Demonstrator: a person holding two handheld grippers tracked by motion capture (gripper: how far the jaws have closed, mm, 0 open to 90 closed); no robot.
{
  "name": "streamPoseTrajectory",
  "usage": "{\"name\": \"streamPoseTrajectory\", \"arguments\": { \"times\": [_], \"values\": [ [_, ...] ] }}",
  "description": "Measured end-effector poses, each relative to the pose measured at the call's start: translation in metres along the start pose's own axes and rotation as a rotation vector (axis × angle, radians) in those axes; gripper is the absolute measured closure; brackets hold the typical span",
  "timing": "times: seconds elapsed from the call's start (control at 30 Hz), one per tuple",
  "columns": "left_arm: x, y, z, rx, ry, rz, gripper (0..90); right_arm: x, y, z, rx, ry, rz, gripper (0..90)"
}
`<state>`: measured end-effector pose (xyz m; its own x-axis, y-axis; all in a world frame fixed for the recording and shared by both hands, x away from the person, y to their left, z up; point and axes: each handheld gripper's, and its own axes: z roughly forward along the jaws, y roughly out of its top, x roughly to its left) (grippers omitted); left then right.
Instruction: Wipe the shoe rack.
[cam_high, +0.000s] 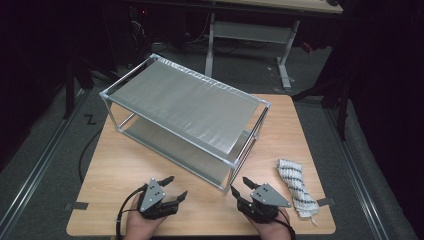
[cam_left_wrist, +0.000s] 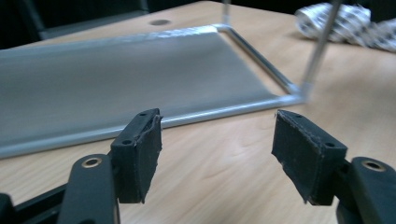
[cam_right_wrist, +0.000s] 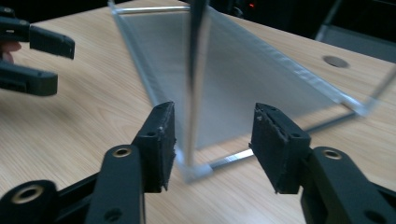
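Left gripper (cam_left_wrist: 217, 156): jaws spread wide, nothing betw. them, only bare table (cam_high: 125, 165) under. No earlier picture to compare, so I say only this: released, holding nothing. It is at the near-left of the table, just in front of the long lower edge of the metal rack (cam_high: 185, 117).

Right gripper (cam_right_wrist: 212, 147): jaws also apart, not clenched. The near corner post (cam_right_wrist: 194, 84) of the rack stands betw. the pads, closer to the left pad, but the pads do not press it as far as I can see. So it is a reach, not yet a grasp.

The rack is a two-shelf frame, standing upright and diagonal in the middle of the table, both shelves empty. A rolled striped cloth (cam_high: 297, 186) lies at the near-right, apart from the rack and untouched.

My judgement: work is at early stage. Right side is lined up on the corner post, grip still to close; left hand still has to find its hold on the frame.
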<state>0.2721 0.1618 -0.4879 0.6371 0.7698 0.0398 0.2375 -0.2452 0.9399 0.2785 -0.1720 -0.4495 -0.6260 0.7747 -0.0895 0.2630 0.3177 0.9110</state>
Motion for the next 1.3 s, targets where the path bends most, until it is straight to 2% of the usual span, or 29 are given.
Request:
{"name": "streamPoseTrajectory", "arguments": {
  "times": [0.07,0.13,0.33,0.47,0.6,0.77,0.83,0.9,1.07,1.17,1.3],
  "values": [
    [0.008,-0.002,-0.011,-0.008,0.025,-0.023,33.0,0.004,0.003,0.006,-0.008,0.016,-0.012,54.4],
    [0.011,-0.006,-0.017,-0.007,0.048,-0.021,31.7,0.008,0.006,0.011,-0.019,0.019,-0.023,57.2],
    [0.025,-0.015,-0.035,0.024,0.109,-0.05,30.2,0.008,0.012,0.024,-0.021,0.022,-0.001,66.5],
    [0.035,-0.016,-0.043,0.035,0.147,-0.059,29.7,0.007,0.013,0.029,-0.013,0.026,0.003,80.3],
    [0.044,-0.016,-0.048,0.025,0.17,-0.07,30.9,0.005,0.013,0.028,-0.013,0.035,0.003,80.7],
    [0.057,-0.01,-0.046,0.018,0.181,-0.09,31.9,-0.001,0.006,0.014,-0.011,0.024,0.007,80.5],
    [0.062,-0.006,-0.045,0.014,0.181,-0.109,35.4,-0.005,0.002,0.005,-0.008,0.01,0.011,80.4],
    [0.067,-0.001,-0.042,0.008,0.198,-0.115,36.3,-0.01,-0.005,-0.007,-0.005,-0.012,0.016,80.5],
    [0.081,0.006,-0.031,0.007,0.263,-0.088,35.9,-0.024,-0.015,-0.03,0.006,-0.074,0.041,80.3],
    [0.091,0.008,-0.028,0.011,0.3,-0.094,36.1,-0.033,-0.02,-0.041,0.013,-0.106,0.056,80.4],
    [0.11,0.007,-0.026,0.025,0.349,-0.124,36.9,-0.043,-0.027,-0.053,0.016,-0.142,0.084,80.5]
  ]
}}
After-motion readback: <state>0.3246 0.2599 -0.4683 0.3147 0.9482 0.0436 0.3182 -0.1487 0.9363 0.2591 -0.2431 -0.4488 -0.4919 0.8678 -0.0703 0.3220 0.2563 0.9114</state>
